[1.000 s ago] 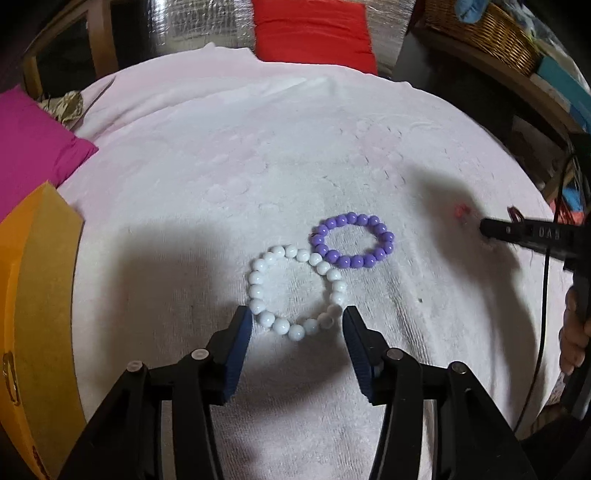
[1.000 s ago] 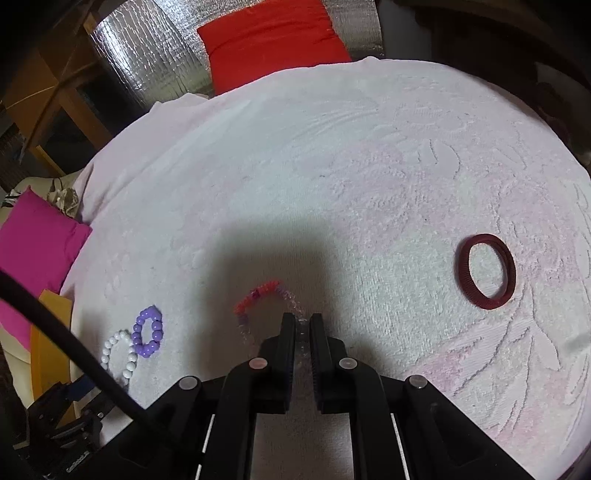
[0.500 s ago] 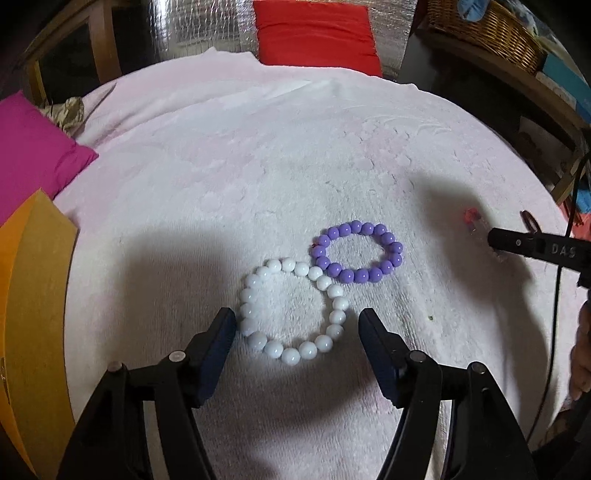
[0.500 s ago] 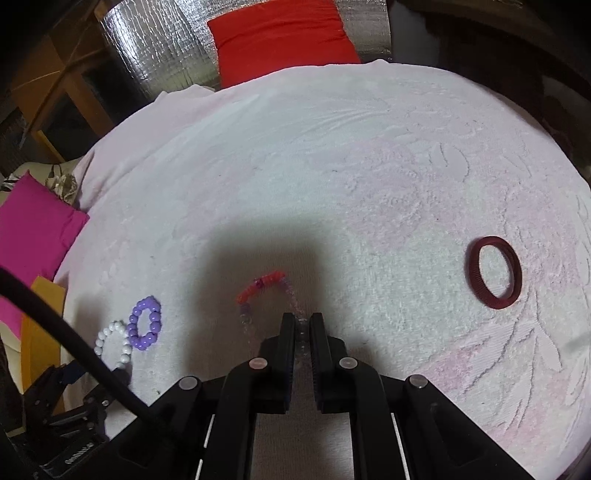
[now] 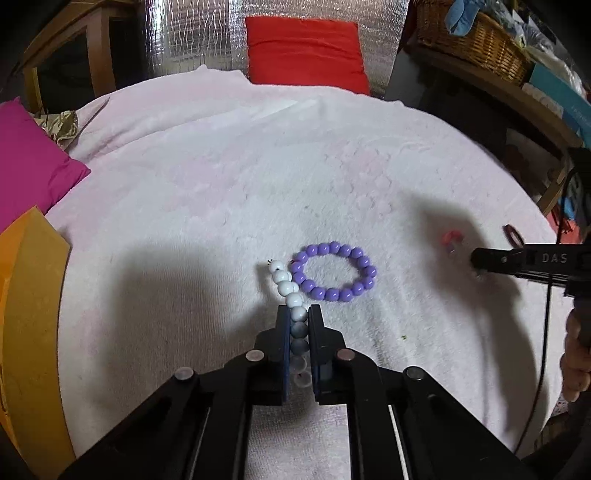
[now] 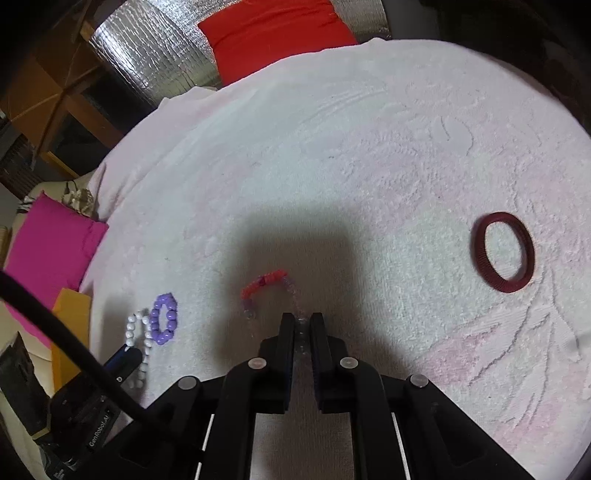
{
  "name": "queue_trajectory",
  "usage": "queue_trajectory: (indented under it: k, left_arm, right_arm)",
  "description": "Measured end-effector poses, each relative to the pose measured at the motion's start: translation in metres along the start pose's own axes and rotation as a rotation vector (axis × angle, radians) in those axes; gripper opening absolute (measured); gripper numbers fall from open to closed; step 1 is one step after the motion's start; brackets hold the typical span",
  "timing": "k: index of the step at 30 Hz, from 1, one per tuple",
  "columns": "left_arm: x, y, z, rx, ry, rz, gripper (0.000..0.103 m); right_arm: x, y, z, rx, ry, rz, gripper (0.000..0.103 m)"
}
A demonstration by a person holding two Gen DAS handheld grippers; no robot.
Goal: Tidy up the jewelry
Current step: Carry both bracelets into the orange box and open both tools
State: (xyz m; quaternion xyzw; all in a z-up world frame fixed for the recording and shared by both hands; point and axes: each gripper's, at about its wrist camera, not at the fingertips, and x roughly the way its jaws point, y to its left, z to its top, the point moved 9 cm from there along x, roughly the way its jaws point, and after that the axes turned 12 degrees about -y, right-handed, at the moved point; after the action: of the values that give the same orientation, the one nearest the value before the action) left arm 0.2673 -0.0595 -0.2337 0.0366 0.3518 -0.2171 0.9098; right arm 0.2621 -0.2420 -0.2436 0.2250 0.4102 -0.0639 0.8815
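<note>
My left gripper (image 5: 298, 314) is shut on the white bead bracelet (image 5: 286, 286), squeezed into a line between the pads. The purple bead bracelet (image 5: 334, 272) lies flat on the white towel (image 5: 221, 192), touching the white one on its right. My right gripper (image 6: 302, 321) is shut on the clear end of a red, purple and clear bead bracelet (image 6: 264, 282). A dark red ring bracelet (image 6: 503, 252) lies flat at the right. In the right wrist view the white bracelet (image 6: 138, 345) and purple bracelet (image 6: 164, 318) show at the lower left, by the left gripper's fingers (image 6: 123, 360).
An orange box (image 5: 26, 314) stands at the left edge of the towel. A magenta cushion (image 5: 26, 162) lies at the far left, a red cushion (image 5: 303, 51) at the back. A wicker basket (image 5: 469, 33) sits on a shelf at the back right.
My left gripper has closed on the white bracelet, flattening its loop into a line. The right gripper stays shut on the red and clear bracelet.
</note>
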Motion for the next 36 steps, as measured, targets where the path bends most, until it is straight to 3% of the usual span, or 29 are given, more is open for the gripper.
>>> queue_trajectory:
  k: [6,23,29,36]
  left_arm:
    - [-0.015,0.002,0.012,-0.029,-0.047,-0.023,0.01]
    - [-0.072,0.018,0.039,-0.13,-0.181,-0.057,0.01]
    - [-0.096,0.031,0.043,-0.181,-0.235,-0.018,0.009]
    - [-0.135,0.049,0.057,-0.231,-0.342,0.07,0.01]
  right_arm:
    - [-0.007,0.007,0.002,-0.003,-0.022,0.055,0.009]
    - [-0.051,0.068,0.027,-0.032,-0.223,0.255,0.009]
    - [-0.064,0.105,0.026,-0.086,-0.282,0.315,0.009]
    - [-0.065,0.138,0.01,-0.138,-0.271,0.343,0.009]
